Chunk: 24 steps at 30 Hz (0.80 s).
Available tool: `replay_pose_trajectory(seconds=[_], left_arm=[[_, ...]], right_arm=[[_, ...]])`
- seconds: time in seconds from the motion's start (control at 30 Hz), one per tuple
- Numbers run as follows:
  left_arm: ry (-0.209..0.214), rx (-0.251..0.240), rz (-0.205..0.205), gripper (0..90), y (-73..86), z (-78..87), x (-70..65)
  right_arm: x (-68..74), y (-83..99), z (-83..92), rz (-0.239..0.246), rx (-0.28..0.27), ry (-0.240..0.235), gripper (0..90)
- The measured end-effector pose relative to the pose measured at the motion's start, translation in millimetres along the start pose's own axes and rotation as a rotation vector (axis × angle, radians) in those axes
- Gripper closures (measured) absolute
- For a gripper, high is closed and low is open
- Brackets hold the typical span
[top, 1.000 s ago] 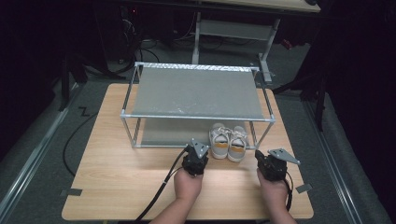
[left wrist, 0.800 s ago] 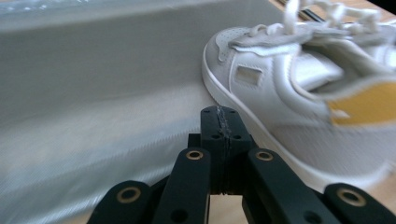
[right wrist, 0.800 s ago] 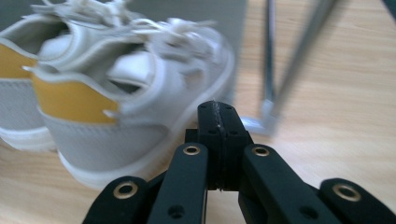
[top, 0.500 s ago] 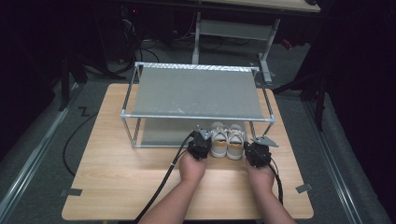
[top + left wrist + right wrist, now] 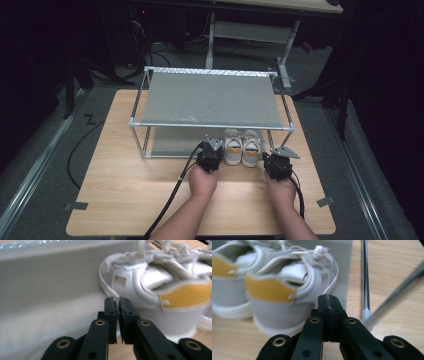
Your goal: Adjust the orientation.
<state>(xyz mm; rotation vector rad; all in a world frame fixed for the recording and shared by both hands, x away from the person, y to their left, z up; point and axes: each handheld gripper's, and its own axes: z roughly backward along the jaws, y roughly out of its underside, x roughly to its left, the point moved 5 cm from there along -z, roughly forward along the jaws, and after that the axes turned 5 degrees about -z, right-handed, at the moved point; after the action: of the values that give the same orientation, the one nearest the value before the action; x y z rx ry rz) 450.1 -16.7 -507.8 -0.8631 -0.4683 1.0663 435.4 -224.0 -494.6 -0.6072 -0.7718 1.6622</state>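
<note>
Colour check from my side of the table (image 5: pixel 125 200): top is light wood w/ visible grain. Rack (image 5: pixel 210 100) has silver metal tubes, shelf surfaces plain grey, far top rail w/ a sparkly silver texture. Pair of shoes (image 5: pixel 242 147) at the rack's near right is white w/ white laces, each w/ a yellow-orange heel patch; soles white. My left gripper (image 5: pixel 117 305) has black jaws w/ brass-coloured rivets; my right gripper (image 5: pixel 329 303) same black w/ brass rivets. Grey three-cornered plates on both, black cables. Floor (image 5: pixel 45 150) is dark grey; surroundings far off near black.
</note>
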Motion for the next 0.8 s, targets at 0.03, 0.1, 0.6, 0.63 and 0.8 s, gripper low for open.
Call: replay_pose_trajectory(seconds=[0.03,0.1,0.6,0.63,0.8], left_arm=[[0.016,-0.012,-0.003,81.2,4.0,8.0,-5.1],[0.024,-0.027,-0.032,79.6,7.3,18.2,-11.4],[0.116,0.009,-0.020,85.0,12.4,20.7,-44.6],[0.107,0.020,-0.011,85.9,13.1,13.8,-43.1],[0.105,0.015,-0.008,88.3,9.9,7.5,-41.8]], right_arm=[[0.2,3.2,4.8,0.002,-0.003,-0.001,90.0],[0.7,5.5,8.8,0.010,-0.013,-0.005,90.0],[24.1,19.2,26.2,0.032,0.009,-0.098,90.0],[28.8,20.6,20.3,0.044,0.021,-0.100,90.0],[30.9,17.2,9.9,0.042,0.028,-0.084,90.0]])
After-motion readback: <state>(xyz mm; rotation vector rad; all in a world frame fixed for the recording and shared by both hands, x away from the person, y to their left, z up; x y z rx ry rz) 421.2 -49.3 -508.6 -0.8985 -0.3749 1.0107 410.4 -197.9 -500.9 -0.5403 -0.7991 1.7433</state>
